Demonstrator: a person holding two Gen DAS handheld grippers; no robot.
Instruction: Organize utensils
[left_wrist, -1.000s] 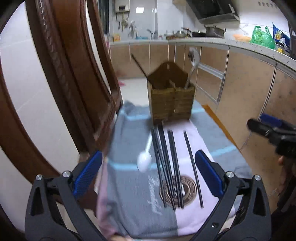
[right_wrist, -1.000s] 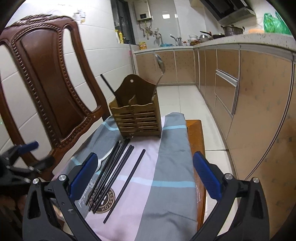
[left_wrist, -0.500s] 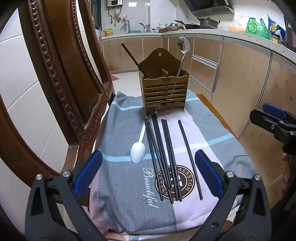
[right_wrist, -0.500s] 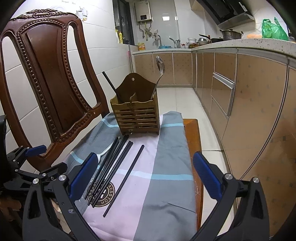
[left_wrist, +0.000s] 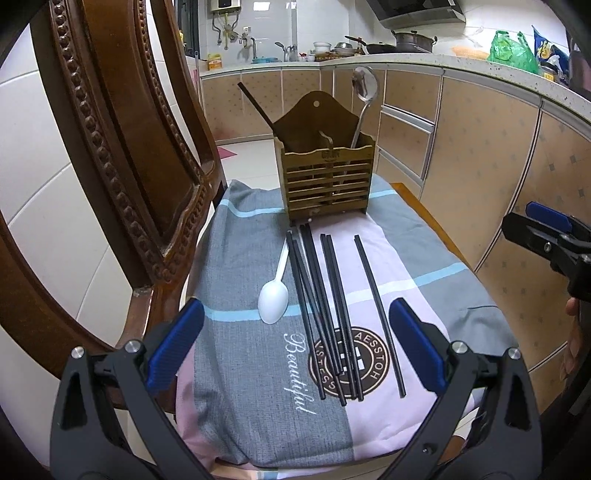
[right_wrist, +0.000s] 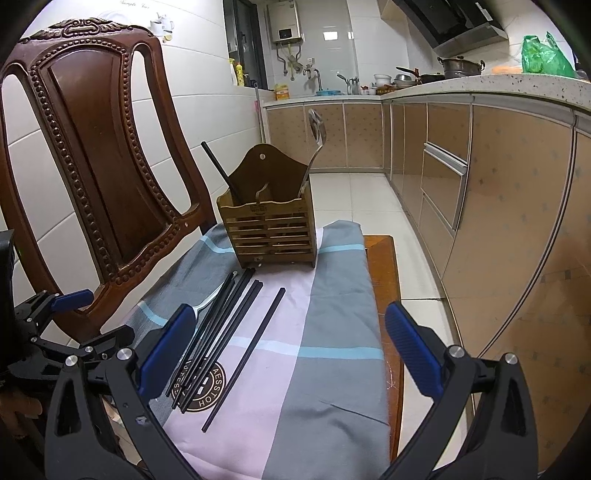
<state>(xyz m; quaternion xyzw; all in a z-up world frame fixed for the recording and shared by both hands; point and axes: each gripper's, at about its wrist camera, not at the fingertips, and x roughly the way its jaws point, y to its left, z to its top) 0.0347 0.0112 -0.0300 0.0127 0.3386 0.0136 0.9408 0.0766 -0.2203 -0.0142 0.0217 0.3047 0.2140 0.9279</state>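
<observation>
Dark carved wood of a chair back (left_wrist: 122, 155) closes off the left edge, just beside the grey and pink cloth (left_wrist: 236, 280). On the cloth are laid, from left to right, a white spoon (left_wrist: 274, 295), a bunch of black chopsticks (left_wrist: 325, 314) and one single chopstick (left_wrist: 378, 314) set apart. A wooden holder (left_wrist: 327, 184) is stood at the far end, with a metal ladle (left_wrist: 364, 96) in it. Bare cloth is left at the right. The left claw (left_wrist: 295, 347) is spread wide, nothing held; the right claw (right_wrist: 290, 349) likewise.
</observation>
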